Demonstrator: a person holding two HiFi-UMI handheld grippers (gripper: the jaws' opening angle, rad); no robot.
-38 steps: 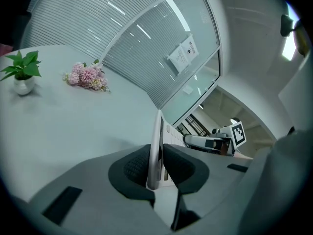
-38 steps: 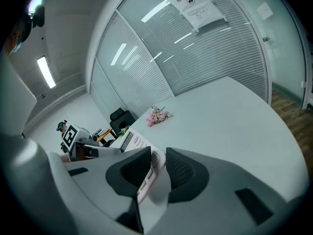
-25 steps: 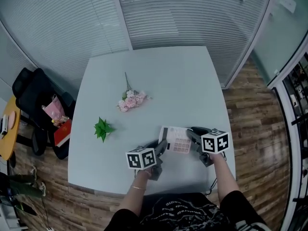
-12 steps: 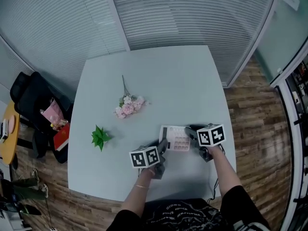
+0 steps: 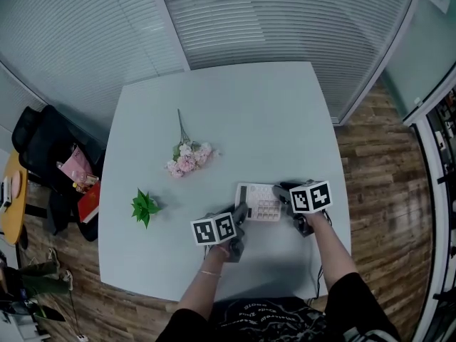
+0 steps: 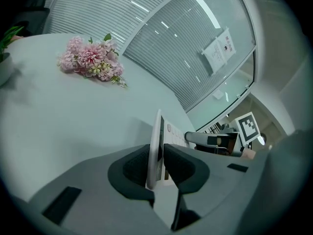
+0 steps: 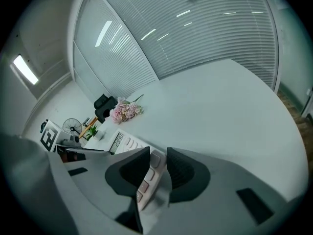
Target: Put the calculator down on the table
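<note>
We count one calculator [image 5: 261, 202], one bunch of pink flowers [image 5: 187, 157] and one small green plant [image 5: 144, 206] on one surface [image 5: 249, 120]. We count two tools: the left hand-held gripper [image 5: 241, 212] and the right hand-held gripper [image 5: 280, 192]. One black chair [image 5: 43, 141] stands alongside.

Calculator sides: in the head view the calculator [image 5: 261, 202] has its left side under the left claw [image 5: 241, 212] and its right side under the right claw [image 5: 280, 192], both clamped on it.
Calculator underside: whether it touches the bench [image 5: 235, 112] cannot be told (the claws and its own body cover that gap).
Calculator face: edge-on in the left gripper view, keys mostly out of sight, lower end sunk between the jaws.
Key print: too small to read.
Greenery: the plant [image 6: 11, 33] is cut off by the left gripper view's left edge.
Notice: the paper sheet [image 6: 217, 53] on the glass wall [image 6: 171, 48] has print too small to read.
Body: the person [image 5: 263, 315] is cut by the head view's lower edge.
Seat: the load on the black chair [image 5: 43, 148] is too small to name.
</note>
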